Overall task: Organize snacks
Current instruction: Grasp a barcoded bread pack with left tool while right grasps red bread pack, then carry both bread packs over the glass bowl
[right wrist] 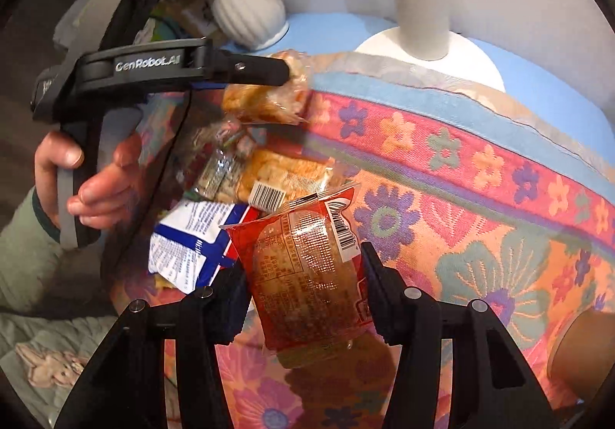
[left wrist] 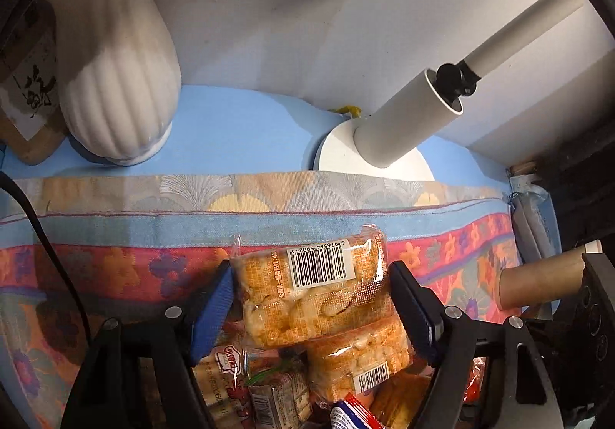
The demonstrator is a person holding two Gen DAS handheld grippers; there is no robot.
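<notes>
Left gripper (left wrist: 311, 308): jaws pinched pastry pack (left wrist: 313, 287), long axis crosswise | right gripper (right wrist: 303, 289): jaws pinched red pack (right wrist: 307, 275), lengthwise

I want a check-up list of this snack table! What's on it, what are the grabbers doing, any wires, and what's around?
Surface: flowery tablecloth over a blue top.
Job's things: orange snack pack between the left gripper pads; red snack pack between the right gripper pads; more packets piled below, one blue-and-white packet.
Clutter: cardboard tube.
Grippers: both closed on their packs.
Cables: black cable at left.
Surroundings: white ribbed vase, white lamp, wall.
</notes>
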